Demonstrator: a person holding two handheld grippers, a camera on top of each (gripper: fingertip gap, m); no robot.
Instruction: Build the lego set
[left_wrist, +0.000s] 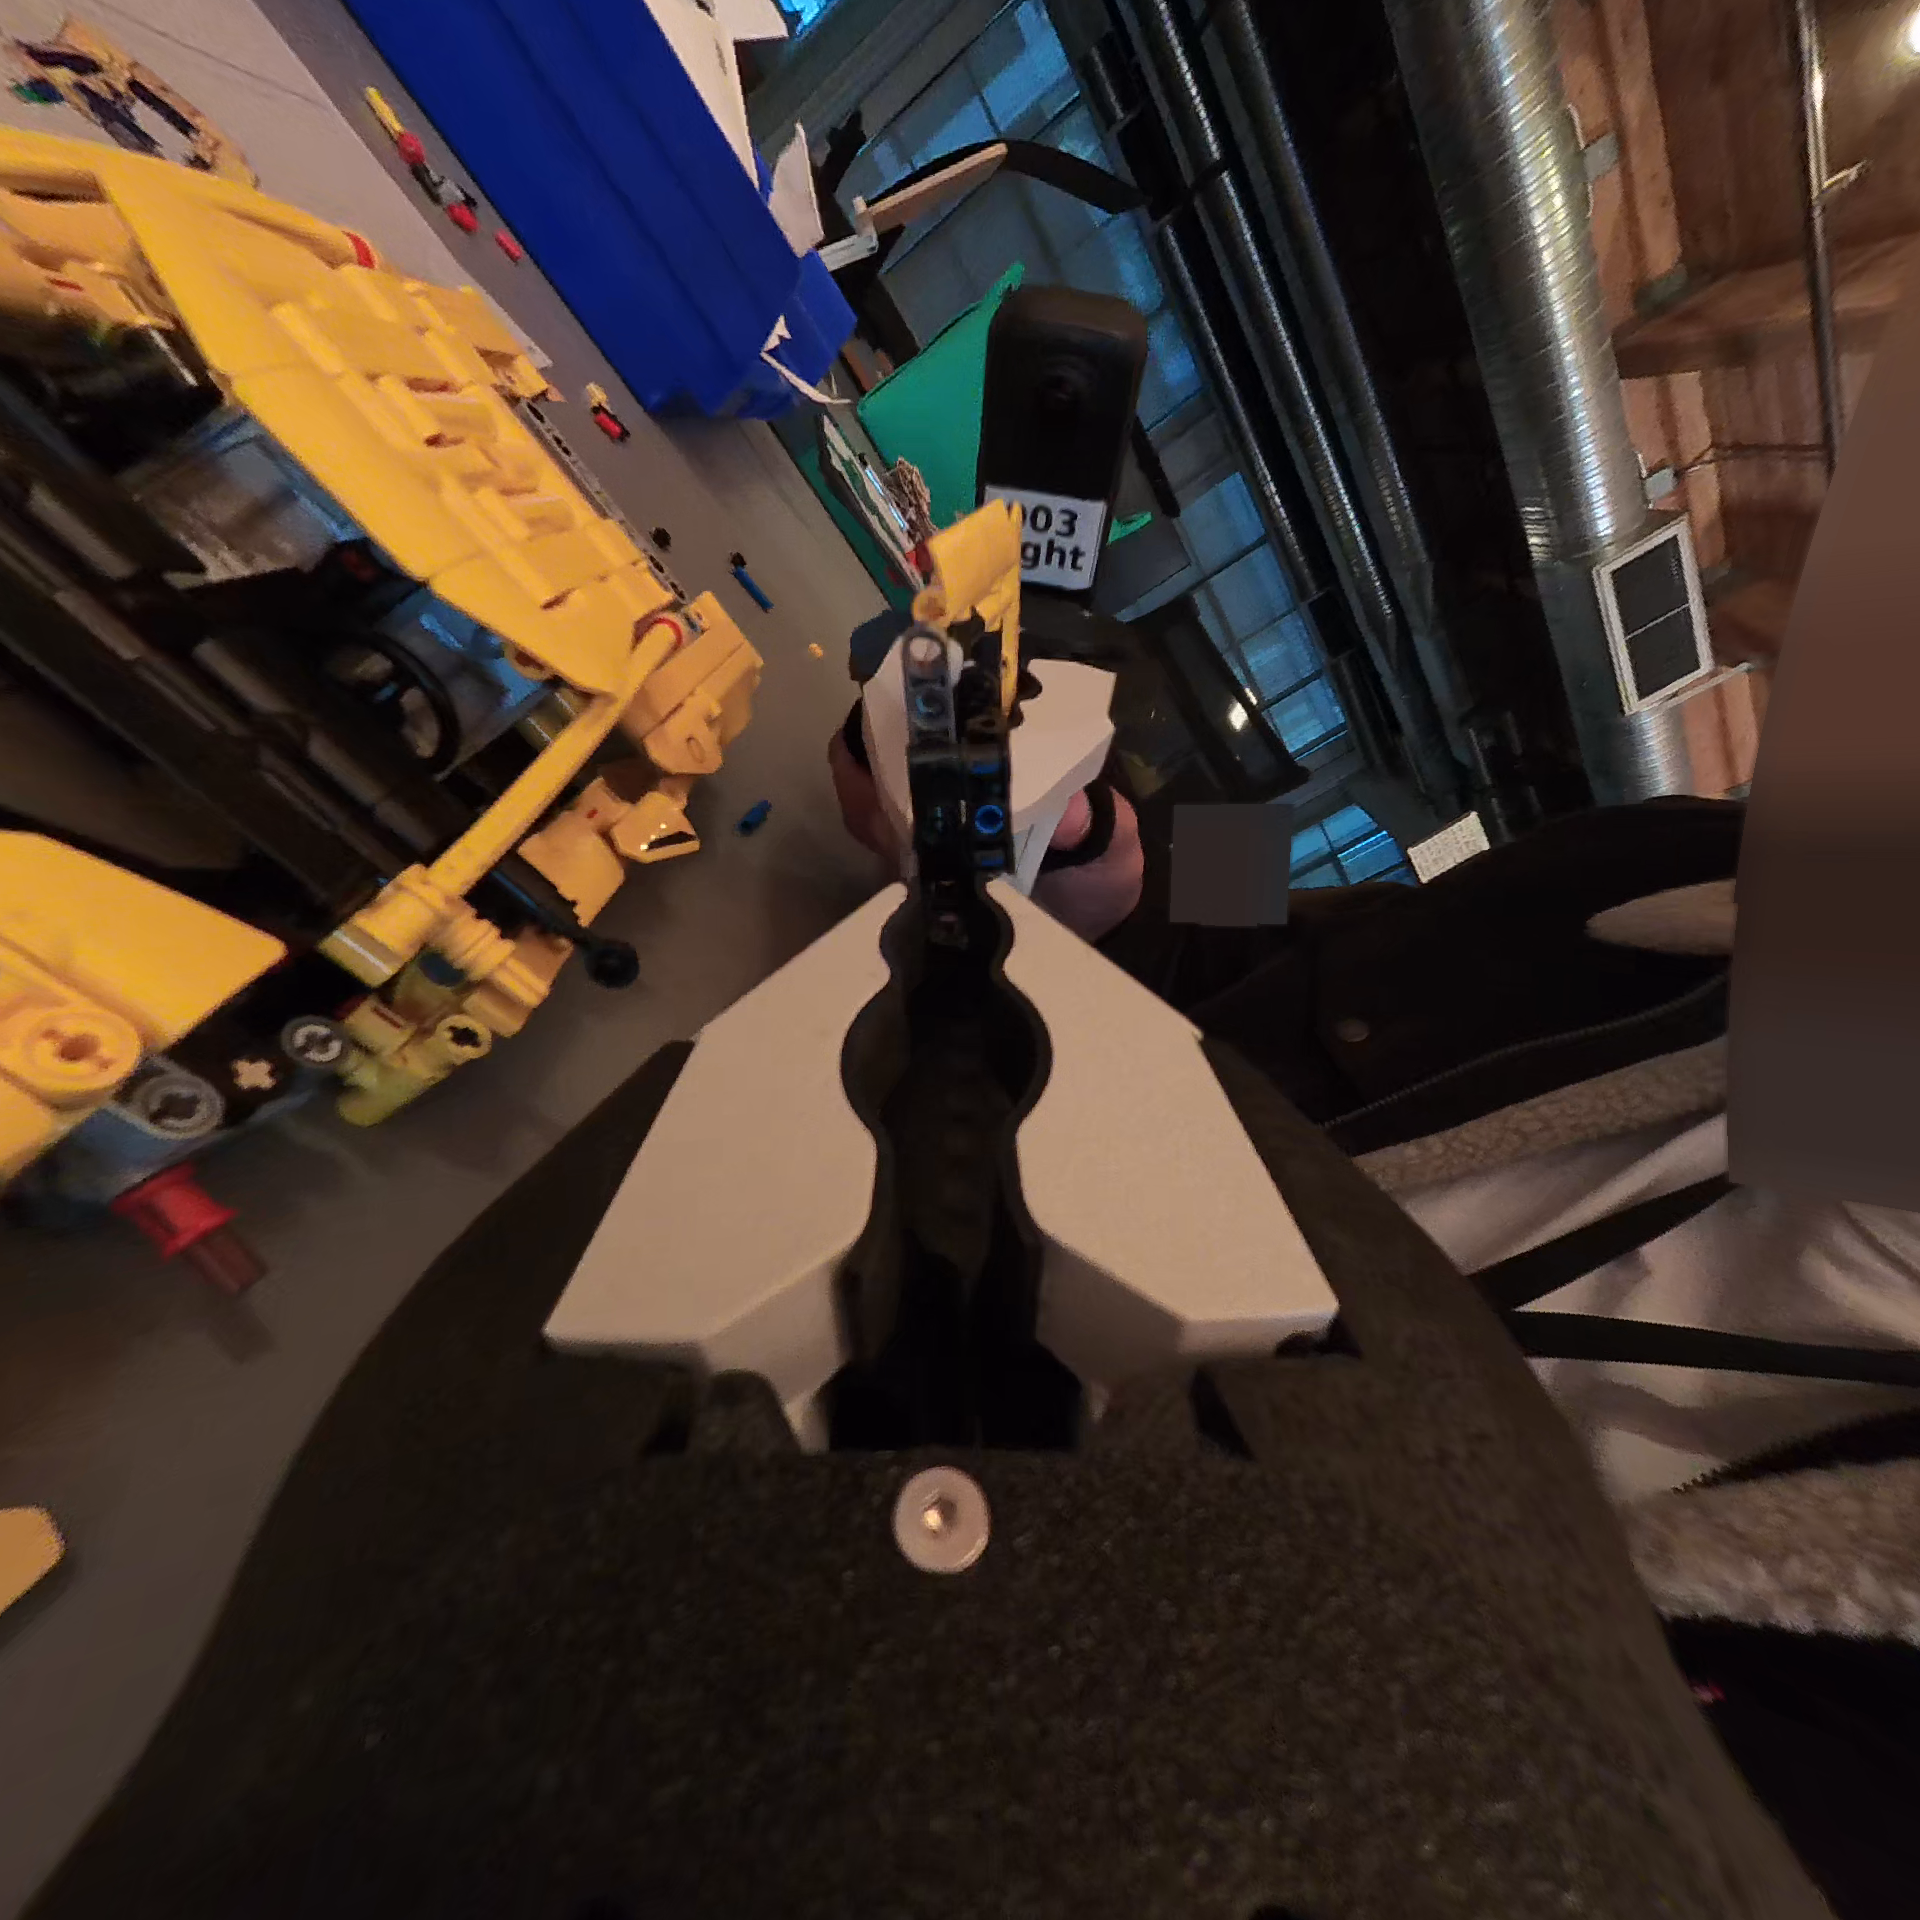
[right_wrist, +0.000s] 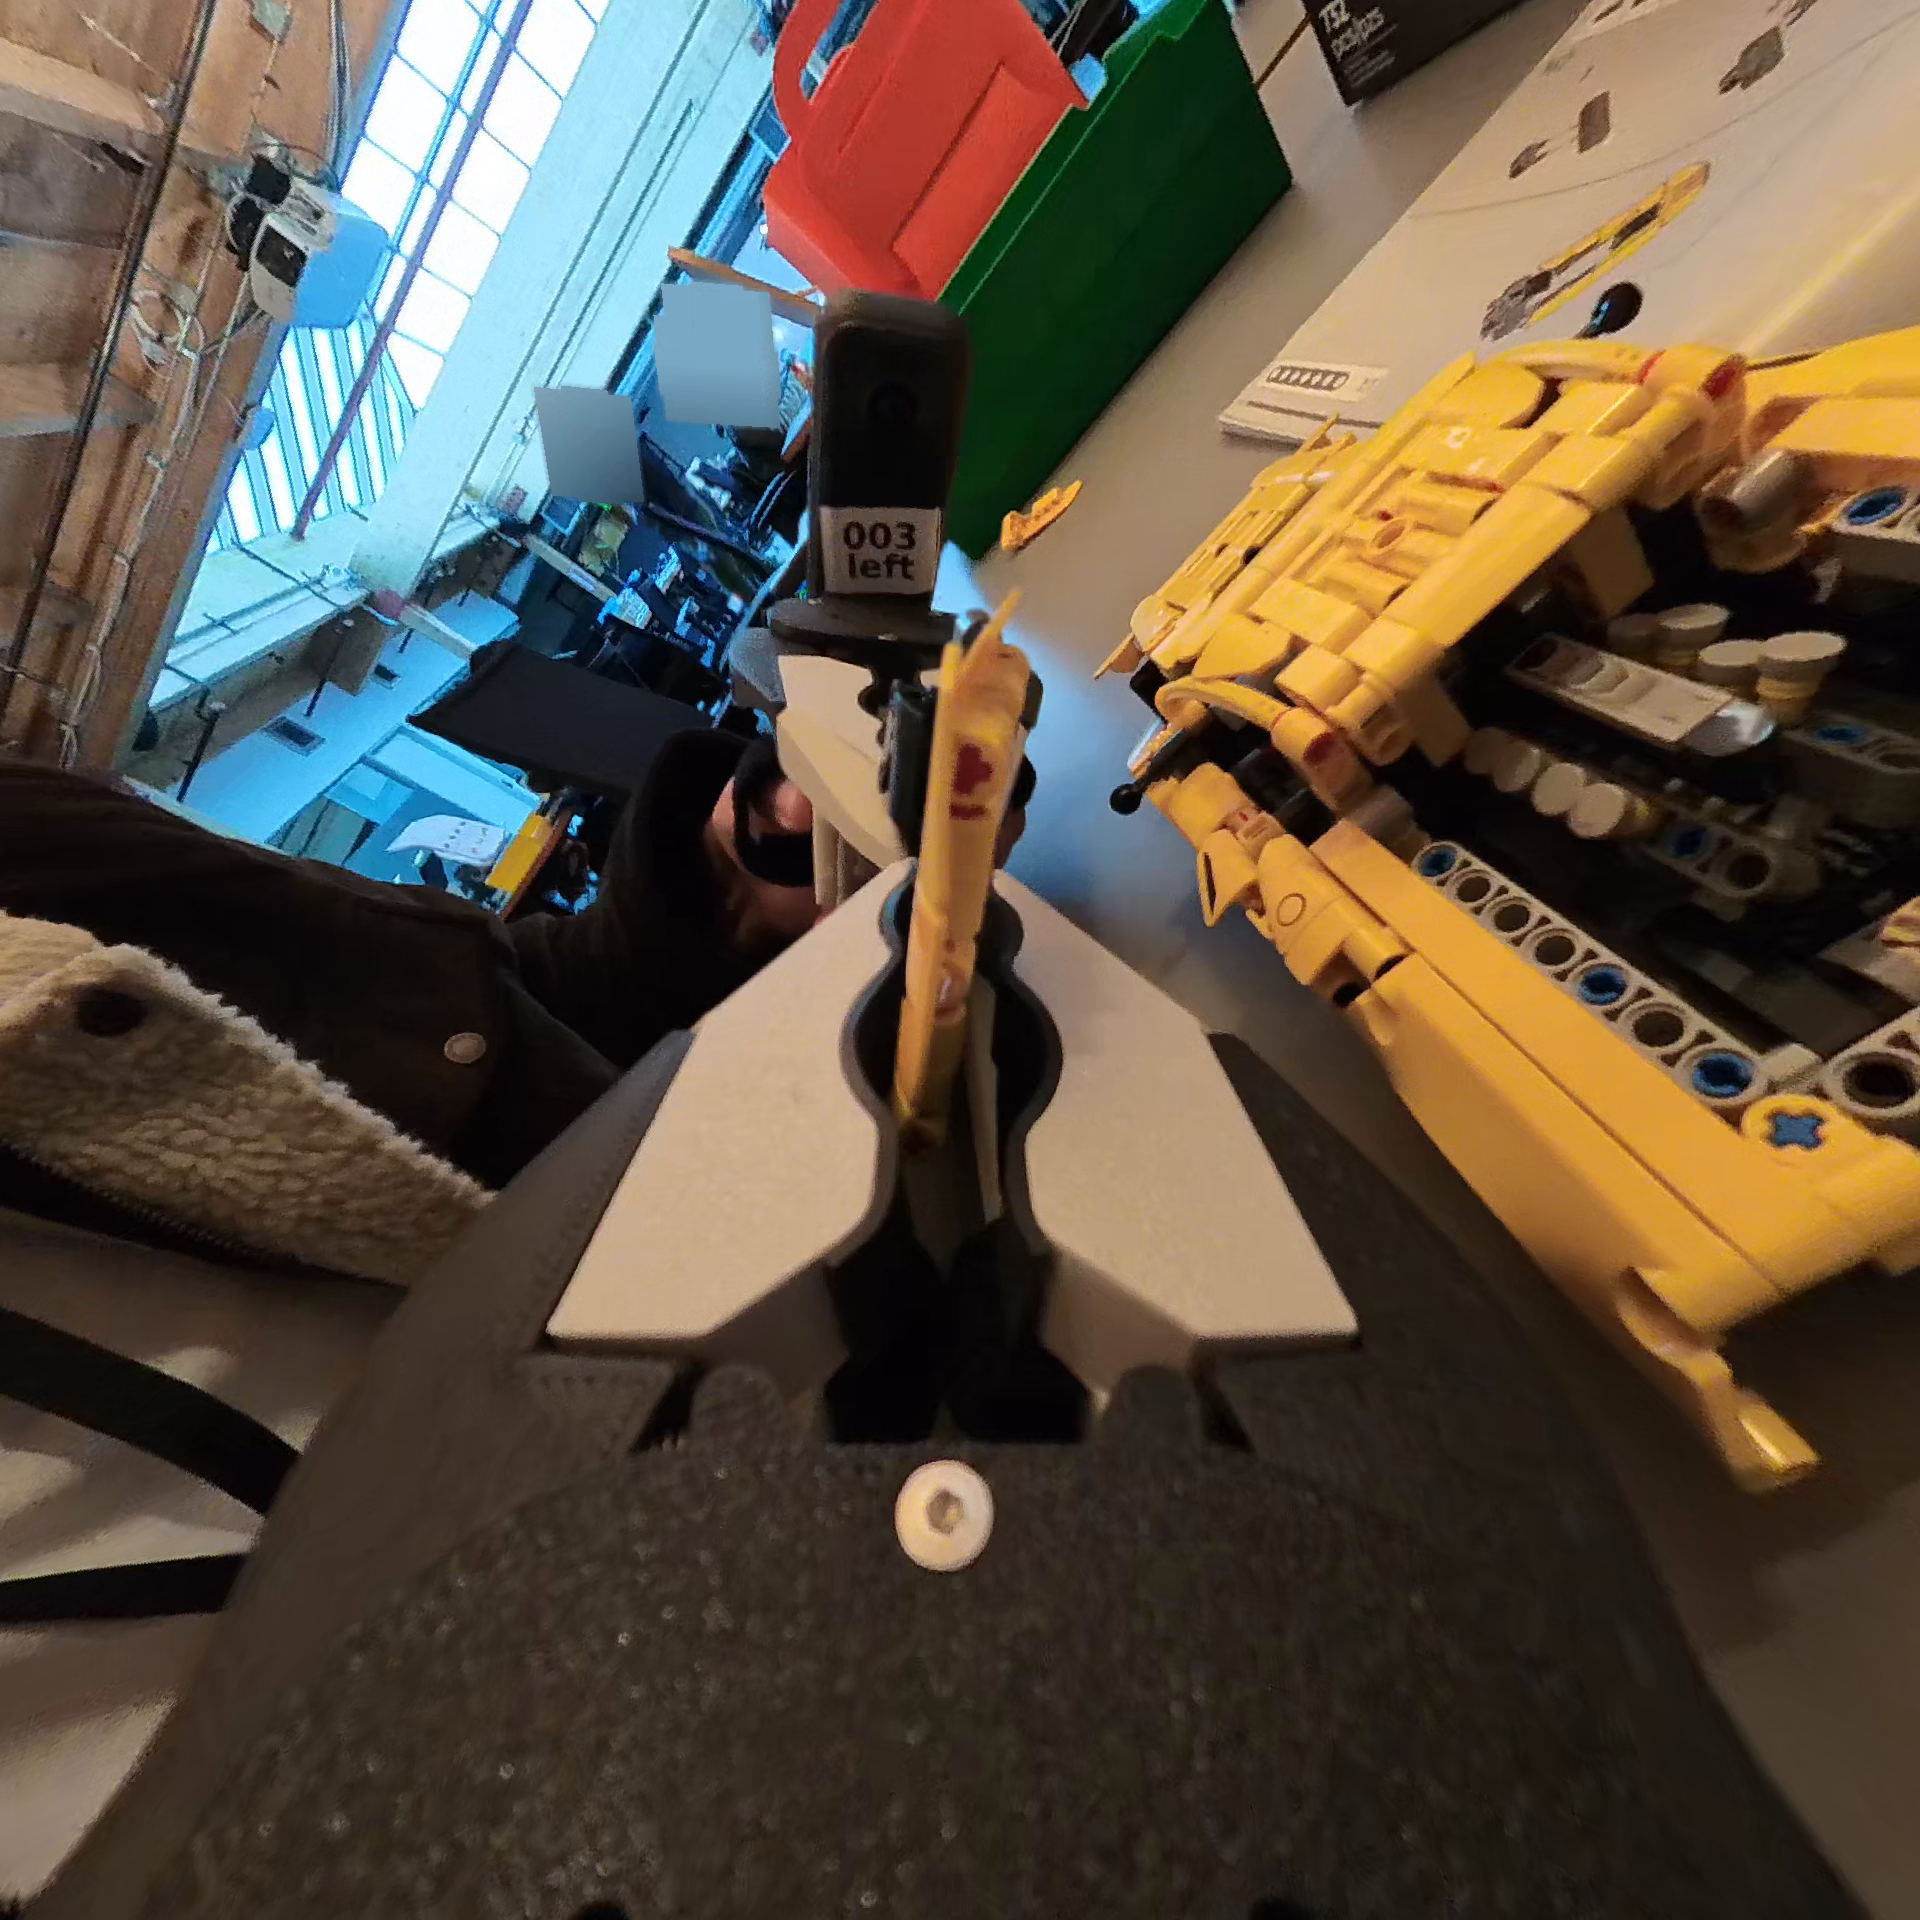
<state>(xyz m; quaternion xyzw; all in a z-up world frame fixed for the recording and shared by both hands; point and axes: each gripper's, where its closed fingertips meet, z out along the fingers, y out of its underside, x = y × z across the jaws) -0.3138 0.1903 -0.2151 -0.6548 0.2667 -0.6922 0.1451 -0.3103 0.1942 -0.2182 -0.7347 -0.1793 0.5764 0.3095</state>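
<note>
My left gripper (left_wrist: 951, 894) is shut on a black lego beam (left_wrist: 956, 810) with blue pins and a grey end piece. The beam joins a yellow panel (left_wrist: 982, 566), which the right gripper's white fingers (left_wrist: 1070, 738) clamp from the far side. In the right wrist view my right gripper (right_wrist: 945, 883) is shut on that yellow panel (right_wrist: 951, 935), which has red pins. The left gripper's fingers (right_wrist: 821, 727) face it and the black beam (right_wrist: 902, 748) shows behind the panel. Both grippers hold this small assembly in the air beside the large yellow lego car (left_wrist: 416, 447) (right_wrist: 1455, 623).
The car lies on a grey table (left_wrist: 790, 748). Loose red, blue and yellow pieces (left_wrist: 457, 208) are scattered near a blue bin (left_wrist: 623, 187). A green bin (right_wrist: 1122, 260), a red bin (right_wrist: 914, 135) and an open instruction booklet (right_wrist: 1558, 208) sit beyond the car. A person's dark sleeve (right_wrist: 312, 956) is close by. Left and right tips are no more than a few centimetres apart.
</note>
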